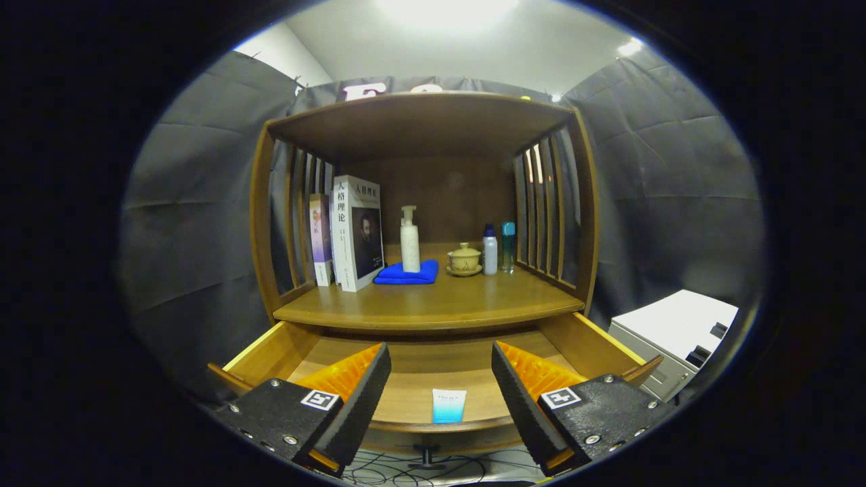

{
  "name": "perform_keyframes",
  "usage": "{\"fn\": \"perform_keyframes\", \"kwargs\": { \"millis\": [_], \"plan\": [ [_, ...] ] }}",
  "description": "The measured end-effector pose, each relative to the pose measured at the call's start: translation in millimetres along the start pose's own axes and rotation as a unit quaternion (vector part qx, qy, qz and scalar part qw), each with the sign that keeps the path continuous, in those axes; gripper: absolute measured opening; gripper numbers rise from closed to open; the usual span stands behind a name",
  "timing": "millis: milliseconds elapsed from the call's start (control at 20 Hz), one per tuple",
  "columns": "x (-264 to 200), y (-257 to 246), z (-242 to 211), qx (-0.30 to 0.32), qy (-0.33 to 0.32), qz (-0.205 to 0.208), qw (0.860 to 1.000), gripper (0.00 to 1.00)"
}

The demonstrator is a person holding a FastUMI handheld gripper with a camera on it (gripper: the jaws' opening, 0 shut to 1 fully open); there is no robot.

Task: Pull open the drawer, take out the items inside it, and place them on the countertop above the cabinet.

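Note:
The wooden drawer [270,352] under the cabinet stands pulled open, its front rim just below my fingers. Inside it, lying flat near the front wall, is a small white and blue tube [448,406], between my two fingers and a little ahead of them. My gripper [440,392] is open, fingers wide apart above the drawer's front, with nothing held. The countertop [433,304] above the drawer is a wooden shelf surface with bare room along its front.
On the countertop stand two books [355,233] at the left, a white pump bottle [409,240] on a folded blue cloth [407,273], a lidded cup [465,259] and two small bottles [498,249]. A white box [676,331] sits right of the cabinet. Cables [419,467] lie below the drawer.

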State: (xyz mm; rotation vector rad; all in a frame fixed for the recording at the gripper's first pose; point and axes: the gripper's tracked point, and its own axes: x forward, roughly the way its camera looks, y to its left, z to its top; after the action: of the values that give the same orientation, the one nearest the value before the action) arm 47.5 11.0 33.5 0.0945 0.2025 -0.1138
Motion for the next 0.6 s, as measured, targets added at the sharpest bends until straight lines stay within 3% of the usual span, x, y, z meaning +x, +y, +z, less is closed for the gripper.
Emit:
{"fn": "perform_keyframes", "kwargs": {
  "millis": [200, 400, 600],
  "plan": [
    [36.3, 1.2, -9.0, -0.021, 0.059, -0.031, 0.998, 0.93],
    [68.4, 6.3, -37.7, -0.035, 0.149, -0.034, 0.988, 0.94],
    [79.1, -5.4, -71.8, 0.004, 0.229, -0.053, 0.972, 0.94]
  ]
}}
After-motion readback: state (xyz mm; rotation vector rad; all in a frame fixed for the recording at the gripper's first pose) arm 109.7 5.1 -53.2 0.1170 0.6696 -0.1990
